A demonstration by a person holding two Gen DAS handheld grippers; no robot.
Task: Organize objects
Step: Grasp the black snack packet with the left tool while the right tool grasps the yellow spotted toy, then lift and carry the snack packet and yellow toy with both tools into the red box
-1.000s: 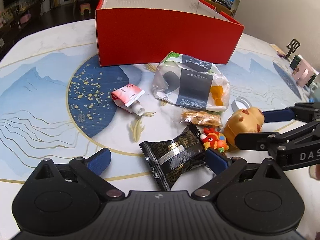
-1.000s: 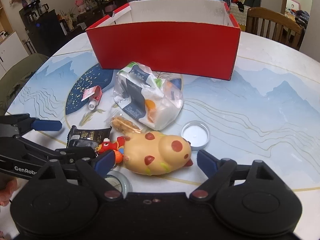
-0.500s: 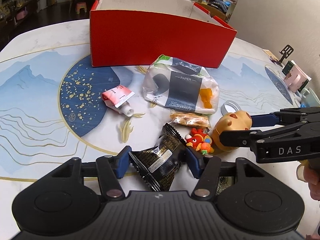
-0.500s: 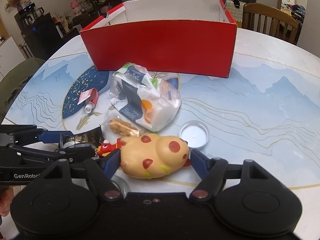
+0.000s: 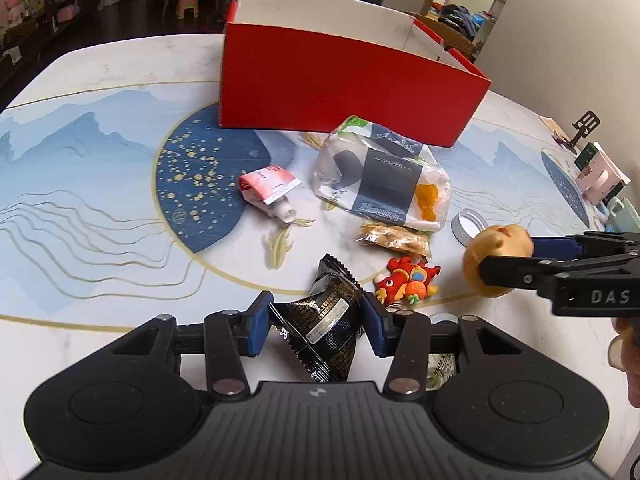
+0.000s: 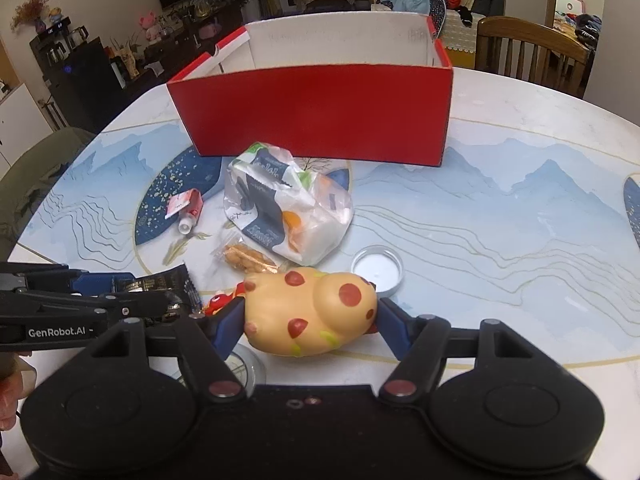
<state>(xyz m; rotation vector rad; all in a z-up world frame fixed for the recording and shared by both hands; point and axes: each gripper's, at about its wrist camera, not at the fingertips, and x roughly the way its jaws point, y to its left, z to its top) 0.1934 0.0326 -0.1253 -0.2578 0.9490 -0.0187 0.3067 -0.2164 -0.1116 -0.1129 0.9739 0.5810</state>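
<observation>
The black snack packet is pinched in the left claw, the spotted yellow toy clamped in the right claw. Both are held well short of the red box, with the paper pack seen between, on the counter.

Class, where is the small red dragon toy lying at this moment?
In the left wrist view the red dragon toy lies on the table, right of the black snack packet and just below the peanut bag.
</observation>
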